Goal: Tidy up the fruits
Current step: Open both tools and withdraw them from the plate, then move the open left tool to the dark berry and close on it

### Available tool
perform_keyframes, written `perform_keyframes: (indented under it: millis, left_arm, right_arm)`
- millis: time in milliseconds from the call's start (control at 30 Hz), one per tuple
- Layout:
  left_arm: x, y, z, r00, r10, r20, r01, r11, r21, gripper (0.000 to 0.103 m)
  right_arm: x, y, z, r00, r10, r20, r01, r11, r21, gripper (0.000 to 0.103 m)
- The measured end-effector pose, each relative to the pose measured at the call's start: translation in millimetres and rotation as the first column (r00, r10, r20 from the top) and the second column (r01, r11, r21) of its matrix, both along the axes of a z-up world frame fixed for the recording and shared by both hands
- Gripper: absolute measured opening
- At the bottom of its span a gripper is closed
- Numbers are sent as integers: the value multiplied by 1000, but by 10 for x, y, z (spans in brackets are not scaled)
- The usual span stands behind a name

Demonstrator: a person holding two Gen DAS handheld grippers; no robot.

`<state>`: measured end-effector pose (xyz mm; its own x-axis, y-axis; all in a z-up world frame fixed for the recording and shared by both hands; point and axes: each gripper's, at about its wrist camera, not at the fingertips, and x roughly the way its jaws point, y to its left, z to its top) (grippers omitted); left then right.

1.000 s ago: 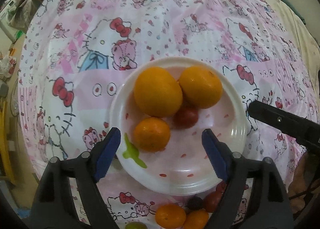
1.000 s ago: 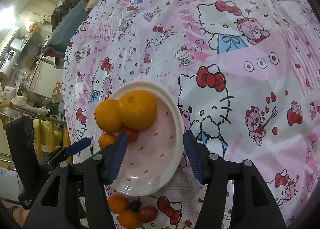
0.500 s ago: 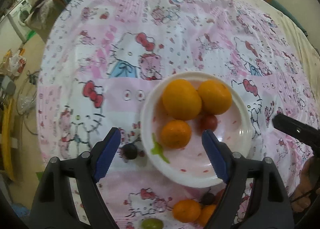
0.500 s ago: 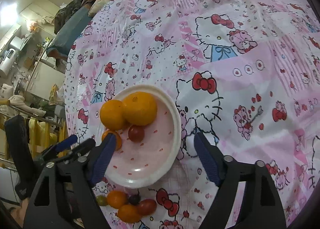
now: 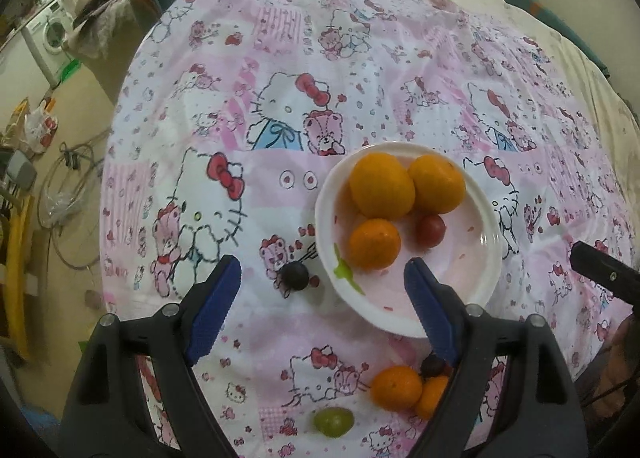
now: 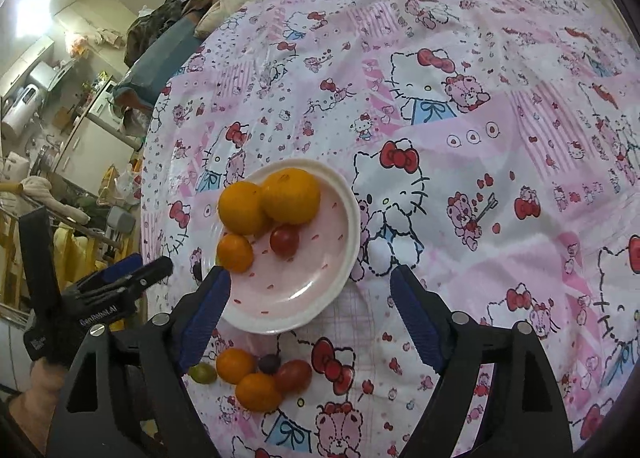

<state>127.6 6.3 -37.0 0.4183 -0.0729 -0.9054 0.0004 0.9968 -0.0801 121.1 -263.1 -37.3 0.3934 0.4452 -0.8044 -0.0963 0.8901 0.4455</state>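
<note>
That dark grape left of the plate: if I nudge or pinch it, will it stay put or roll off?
The dark grape looks round and smooth, so a nudge would probably send it rolling. It lies loose on the cloth, apart from the plate, with nothing to stop it. It is small against the open left gripper, so an off-centre pinch may squirt it out.

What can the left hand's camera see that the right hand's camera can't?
Only the left wrist view shows the dark grape clearly, lying alone on the cloth beside the plate; a washing machine also appears far off.

Only the right wrist view shows the red tomato in the loose pile fully, plus the whole left gripper and the hand holding it.

Both show the white plate holding three oranges and one small red tomato, the green grape on the Hello Kitty cloth, and open blue fingers.
</note>
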Motion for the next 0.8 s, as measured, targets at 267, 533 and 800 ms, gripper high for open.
perform_keyframes:
  millis: [267, 533, 800]
  left_arm:
    - [-65, 349, -41, 993, 106, -50, -108, 993, -47, 81]
    - [-122, 610, -220, 979, 180, -97, -185, 982, -44, 81]
    - [-98, 683, -393, 975, 182, -129, -189, 981, -41, 78]
  right_arm:
    - [-207, -74, -6, 1000, -9, -10, 9, 1000, 10, 84]
    - [-342, -65, -149, 997, -9, -74, 10, 1000, 25, 84]
    - [-307, -52, -216, 994, -14, -106, 20, 999, 50, 84]
